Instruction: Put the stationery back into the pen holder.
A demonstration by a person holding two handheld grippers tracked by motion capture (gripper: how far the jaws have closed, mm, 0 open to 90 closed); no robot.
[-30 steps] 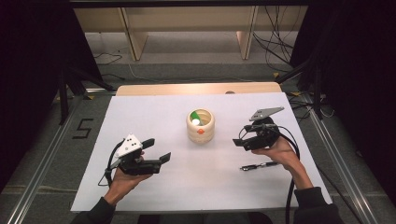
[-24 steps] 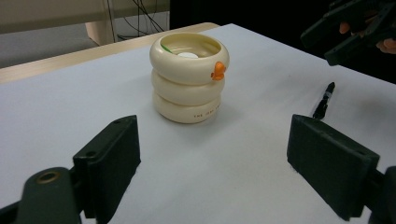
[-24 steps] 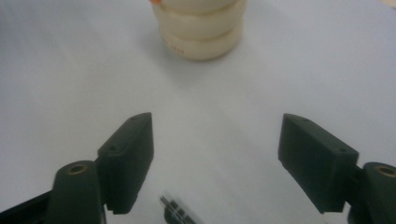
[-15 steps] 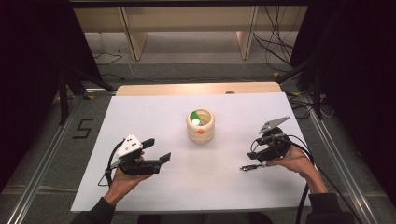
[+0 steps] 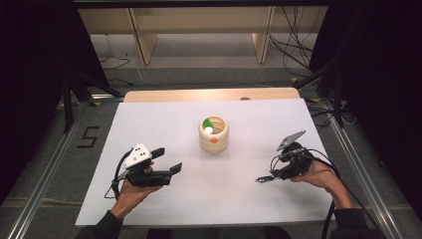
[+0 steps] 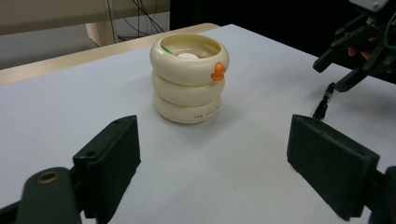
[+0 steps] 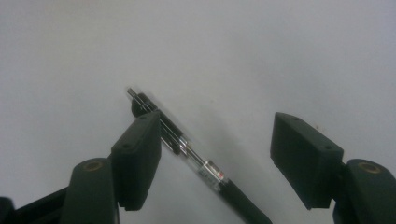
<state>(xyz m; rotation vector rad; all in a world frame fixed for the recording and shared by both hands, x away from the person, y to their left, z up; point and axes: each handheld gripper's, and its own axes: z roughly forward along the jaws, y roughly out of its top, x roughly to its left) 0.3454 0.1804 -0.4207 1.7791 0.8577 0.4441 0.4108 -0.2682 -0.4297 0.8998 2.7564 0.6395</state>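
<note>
A cream ringed holder (image 5: 214, 135) with an orange knob stands upright at the table's middle, also seen in the left gripper view (image 6: 189, 77). A black pen (image 7: 196, 158) lies flat on the white table; in the high view the pen (image 5: 264, 178) lies at the right. My right gripper (image 7: 212, 158) hangs open just over it, jaws on either side, the left pad (image 7: 137, 156) touching or nearly touching the barrel. My left gripper (image 6: 219, 168) is open and holds nothing, at the table's front left (image 5: 166, 162), pointing toward the holder.
The white table top (image 5: 164, 124) has a wooden strip at its far edge. Black cables lie on the floor behind. Metal rails run along both sides. The right gripper and its cable show far right in the left gripper view (image 6: 359, 51).
My right gripper has moved toward the front of the table and down onto the pen. The left gripper has stayed in place.
</note>
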